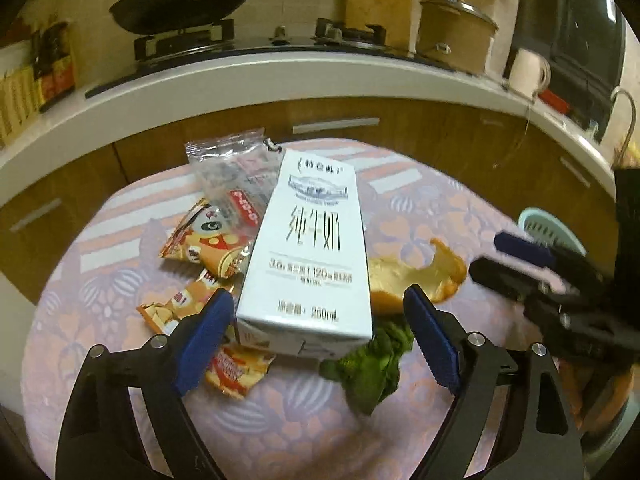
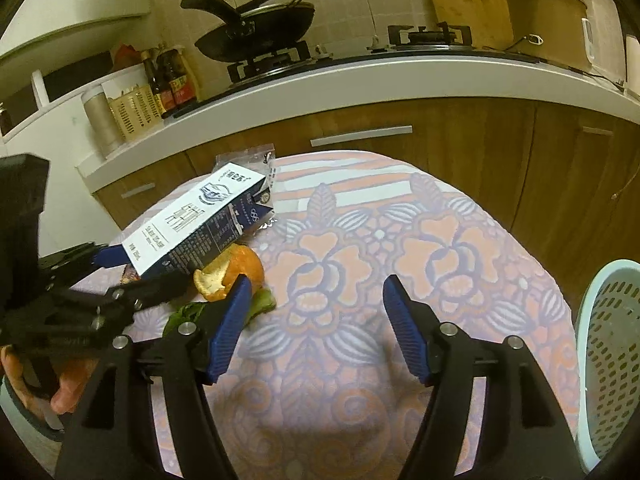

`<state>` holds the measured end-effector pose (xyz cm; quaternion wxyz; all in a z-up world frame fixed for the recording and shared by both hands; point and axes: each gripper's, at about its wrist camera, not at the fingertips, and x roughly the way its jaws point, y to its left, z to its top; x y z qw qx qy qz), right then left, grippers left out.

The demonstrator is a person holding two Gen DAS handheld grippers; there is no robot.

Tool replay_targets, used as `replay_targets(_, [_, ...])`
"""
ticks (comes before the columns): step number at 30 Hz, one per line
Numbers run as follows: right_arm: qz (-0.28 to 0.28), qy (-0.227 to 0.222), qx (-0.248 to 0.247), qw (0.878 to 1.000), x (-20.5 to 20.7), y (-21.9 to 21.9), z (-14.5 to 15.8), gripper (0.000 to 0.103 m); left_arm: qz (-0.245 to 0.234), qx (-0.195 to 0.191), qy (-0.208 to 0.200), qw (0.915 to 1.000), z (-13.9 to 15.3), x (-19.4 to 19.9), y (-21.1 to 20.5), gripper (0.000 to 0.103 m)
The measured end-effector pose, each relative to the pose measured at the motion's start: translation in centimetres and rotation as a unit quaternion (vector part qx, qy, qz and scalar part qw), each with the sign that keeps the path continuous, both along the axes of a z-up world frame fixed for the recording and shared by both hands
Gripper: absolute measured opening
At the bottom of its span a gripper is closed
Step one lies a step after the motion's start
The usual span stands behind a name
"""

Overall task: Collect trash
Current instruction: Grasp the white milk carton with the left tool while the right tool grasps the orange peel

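A white milk carton (image 1: 308, 252) lies on the flowered tablecloth (image 1: 280, 412), its near end between the blue pads of my left gripper (image 1: 318, 296). The jaws stand open around it, with a gap on the right side. Around the carton lie orange snack wrappers (image 1: 204, 244), a clear plastic bag (image 1: 228, 172), an orange peel (image 1: 420, 276) and a green leaf (image 1: 372, 364). In the right wrist view my right gripper (image 2: 317, 280) is open over bare cloth, holding nothing. The peel (image 2: 236, 276) sits just left of its left finger, beside the carton (image 2: 196, 220).
A pale green perforated basket (image 2: 612, 340) stands at the table's right edge. Behind the table runs a white counter (image 2: 320, 92) with a wok (image 2: 256, 36), a pot (image 2: 544, 12) and bottles (image 2: 172, 80). A hand (image 2: 68, 392) holds the left gripper's handle.
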<state>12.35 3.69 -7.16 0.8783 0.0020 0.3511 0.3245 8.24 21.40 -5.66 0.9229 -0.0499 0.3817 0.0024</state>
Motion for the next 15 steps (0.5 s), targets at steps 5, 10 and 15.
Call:
replay_targets(5, [0.003, -0.008, -0.006, 1.0, -0.4, 0.4, 0.0, 0.068, 0.021, -0.01, -0.01, 0.9997, 0.4, 0.3, 0.4, 0.079])
replay_targets(10, [0.012, -0.014, -0.009, 1.0, -0.7, 0.7, 0.1, 0.069, 0.035, -0.004, 0.008, 0.9993, -0.1, 1.2, 0.4, 0.06])
replay_targets(15, [0.042, -0.029, -0.038, 0.998, -1.8, 2.2, 0.4, 0.074, 0.04, -0.015, -0.016, 0.9989, 0.4, 0.0, 0.3, 0.058])
